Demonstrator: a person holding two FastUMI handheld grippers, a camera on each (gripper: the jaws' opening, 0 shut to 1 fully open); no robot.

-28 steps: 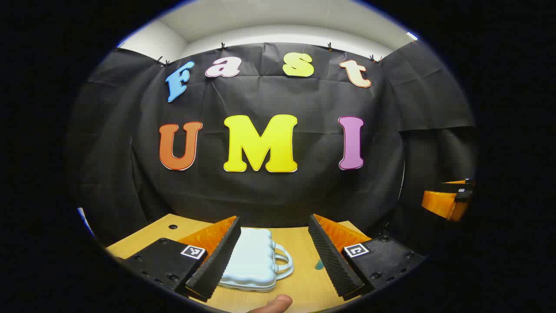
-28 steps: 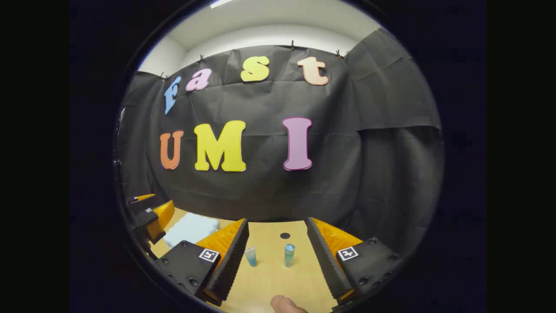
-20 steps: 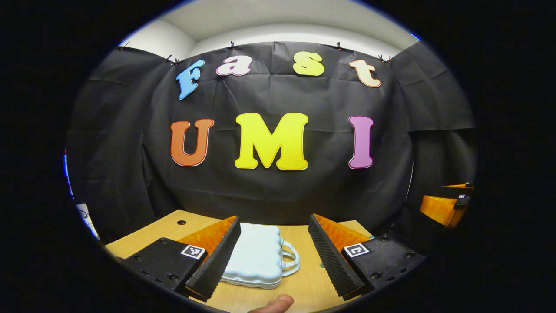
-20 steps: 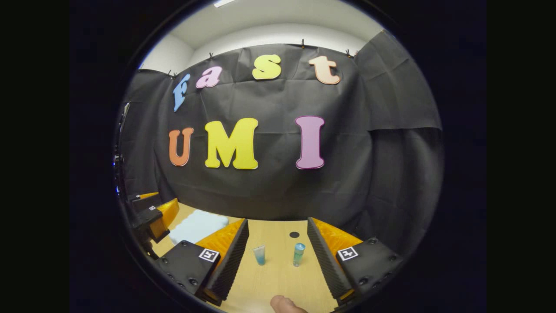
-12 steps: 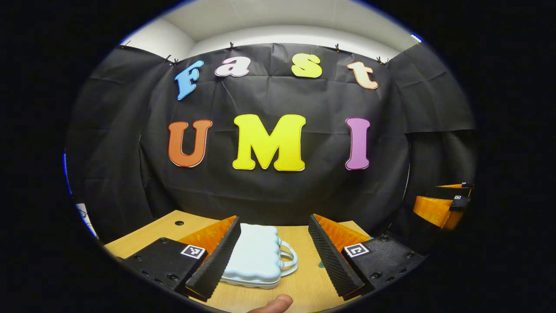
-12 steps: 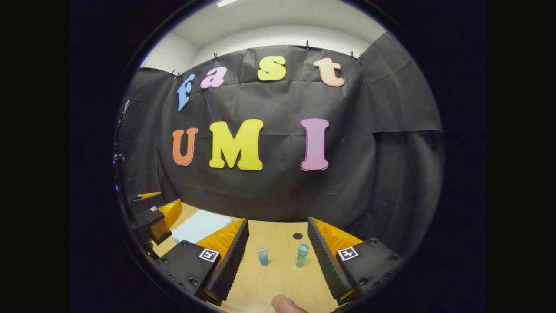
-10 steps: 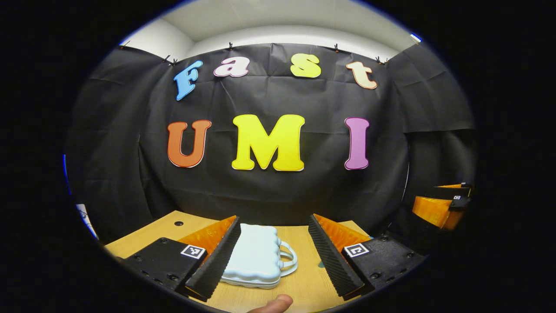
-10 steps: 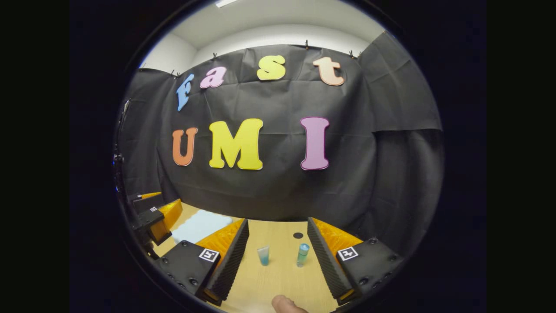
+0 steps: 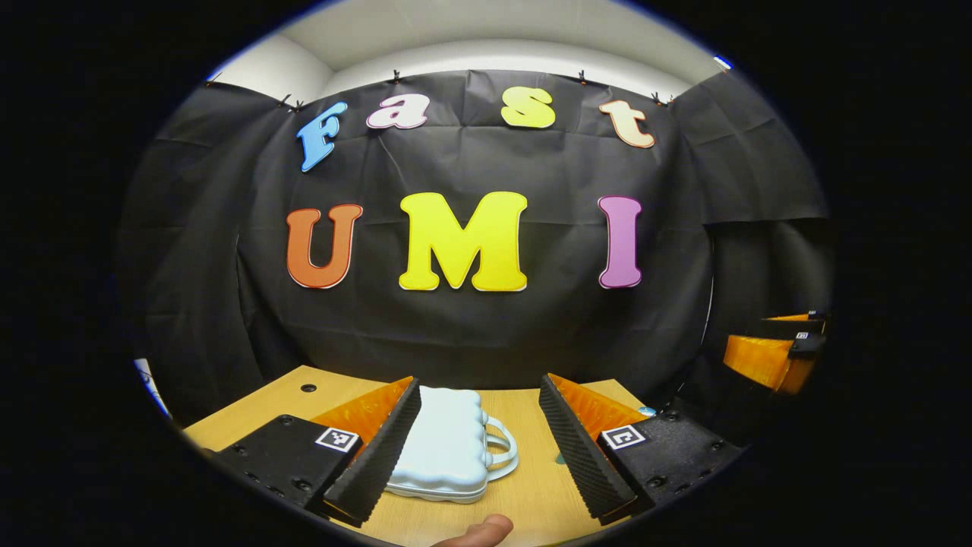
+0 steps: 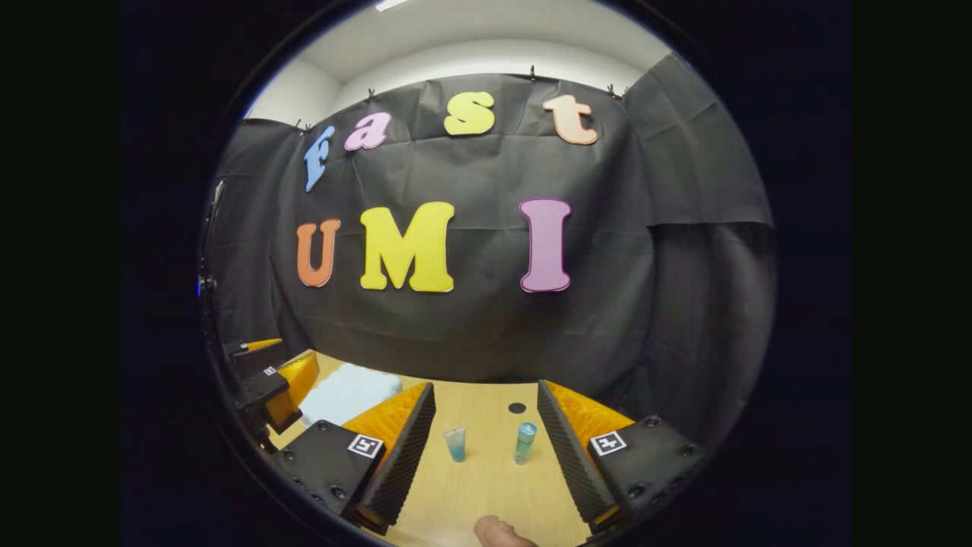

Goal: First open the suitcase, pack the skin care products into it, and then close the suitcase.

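With left gripper [image 9: 477, 448] and right gripper [image 10: 481, 456] both wide open and empty, risk of pushing closed suitcase [image 9: 444, 448] along table [image 9: 531, 494], or knocking over upright tube [image 10: 456, 444] and bottle [image 10: 524, 443].

The left gripper view looks forward from low over the desk [image 9: 524, 497] toward the black cloth wall, the closed suitcase [image 9: 448, 448] near; the right gripper view faces the same wall from farther right, 2 small bottles [image 10: 525, 443] near; both views share the wall, the desk and the suitcase [image 10: 345, 393]; each catches the other claw [image 9: 771, 353] [image 10: 269, 384] at its edge.
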